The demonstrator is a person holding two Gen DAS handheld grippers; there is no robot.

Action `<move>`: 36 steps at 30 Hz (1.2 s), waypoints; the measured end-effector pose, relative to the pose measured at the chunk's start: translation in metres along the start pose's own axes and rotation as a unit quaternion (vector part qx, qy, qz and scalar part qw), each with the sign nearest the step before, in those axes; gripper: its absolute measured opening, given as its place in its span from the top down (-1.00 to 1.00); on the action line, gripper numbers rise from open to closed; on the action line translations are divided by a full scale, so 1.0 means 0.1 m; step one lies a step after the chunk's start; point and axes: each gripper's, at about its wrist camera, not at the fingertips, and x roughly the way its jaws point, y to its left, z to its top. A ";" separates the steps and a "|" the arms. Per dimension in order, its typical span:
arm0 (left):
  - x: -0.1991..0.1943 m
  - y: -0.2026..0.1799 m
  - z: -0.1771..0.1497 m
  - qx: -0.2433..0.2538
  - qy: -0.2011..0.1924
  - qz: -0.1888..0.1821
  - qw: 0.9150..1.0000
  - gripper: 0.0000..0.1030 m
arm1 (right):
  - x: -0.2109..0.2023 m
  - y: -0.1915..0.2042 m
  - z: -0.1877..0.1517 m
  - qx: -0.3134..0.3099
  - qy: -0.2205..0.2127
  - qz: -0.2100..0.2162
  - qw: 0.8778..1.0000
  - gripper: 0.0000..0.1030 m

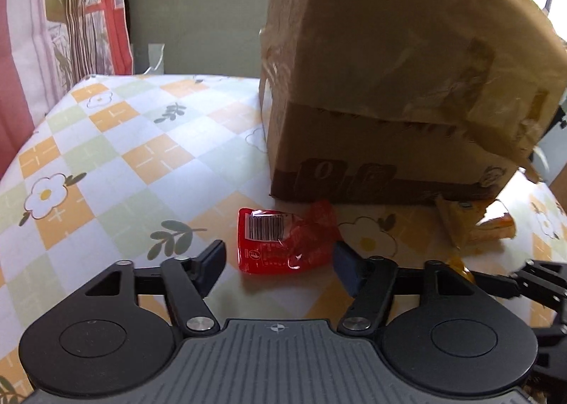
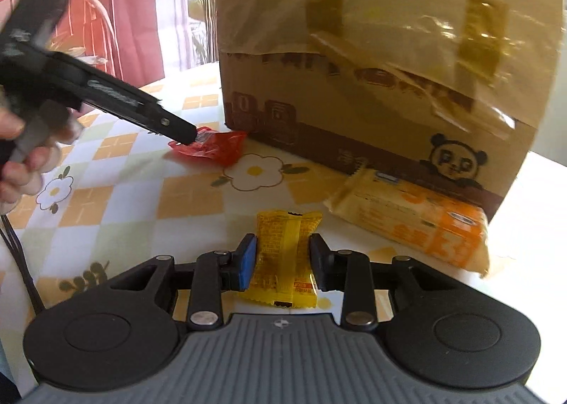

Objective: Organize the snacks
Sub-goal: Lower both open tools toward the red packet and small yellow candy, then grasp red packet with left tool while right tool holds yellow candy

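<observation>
A red snack packet [image 1: 283,241] with a barcode lies flat on the checkered tablecloth [image 1: 124,156], just in front of a cardboard box [image 1: 389,85]. My left gripper [image 1: 280,264] is open and straddles the packet; the left pad stands clear of it and the right pad is at its edge. The right wrist view shows the same gripper [image 2: 189,134] angled down onto the red packet [image 2: 219,149]. My right gripper [image 2: 283,258] is shut on a yellow snack packet [image 2: 283,234], low over the table. Its fingers [image 1: 514,283] show at the right edge of the left wrist view.
A cream and orange biscuit packet [image 2: 418,223] leans against the taped cardboard box [image 2: 372,67], which has a panda drawn on it. A person's hand [image 2: 21,141] holds the left gripper. A red and white curtain [image 1: 88,14] hangs behind the table's far edge.
</observation>
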 end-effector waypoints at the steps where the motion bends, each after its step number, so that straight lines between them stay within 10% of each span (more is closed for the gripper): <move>1: 0.03 0.00 0.01 -0.003 0.001 0.000 1.000 -0.48 | 0.00 0.00 0.01 0.001 -0.001 0.001 1.000 0.34; 21: 0.43 -0.35 0.13 0.037 0.013 0.059 0.997 -0.83 | -0.01 -0.04 -0.02 0.008 -0.008 0.008 1.000 0.33; 36: 0.11 -0.75 -0.09 0.135 -0.018 0.058 0.989 0.48 | -0.01 -0.04 -0.02 0.008 -0.007 0.009 1.000 0.33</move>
